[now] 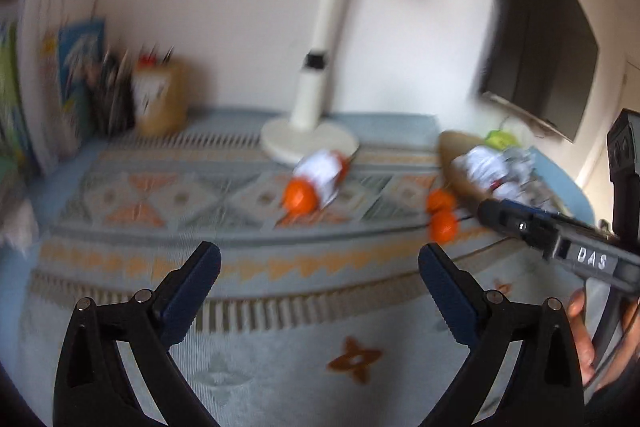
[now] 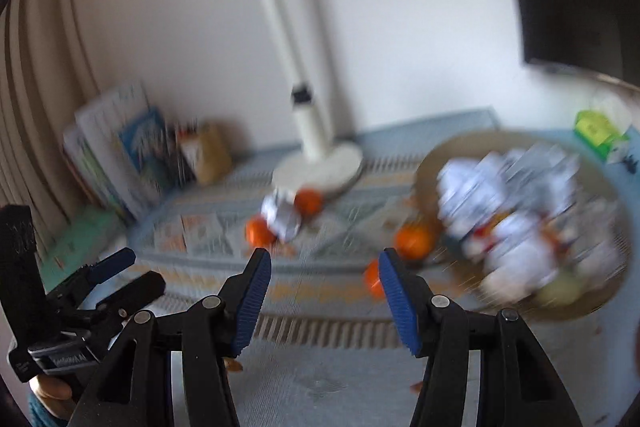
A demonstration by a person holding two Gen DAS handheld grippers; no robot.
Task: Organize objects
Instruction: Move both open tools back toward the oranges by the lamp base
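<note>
Left gripper [image 1: 319, 287] nearest the lens, jaws wide apart, nothing between, over patterned cloth [image 1: 248, 379]. Right gripper [image 2: 325, 301] jaws partly apart, also nothing gripped. Both views motion-blurred. Small orange balls on cloth: one [image 1: 298, 197] touching crumpled white wrapper [image 1: 324, 169] near centre, two more [image 1: 442, 217] just beside tan bowl [image 2: 430, 163]. Bowl at right, heaped with crumpled white papers [image 2: 508, 203]. White desk lamp [image 1: 316, 95] behind wrapper, base on cloth. Books [image 1: 48, 67] and pen holders [image 1: 160, 95] far left against wall. Dark monitor [image 1: 544, 39] upper right. Green box [image 2: 594, 131] behind bowl.
</note>
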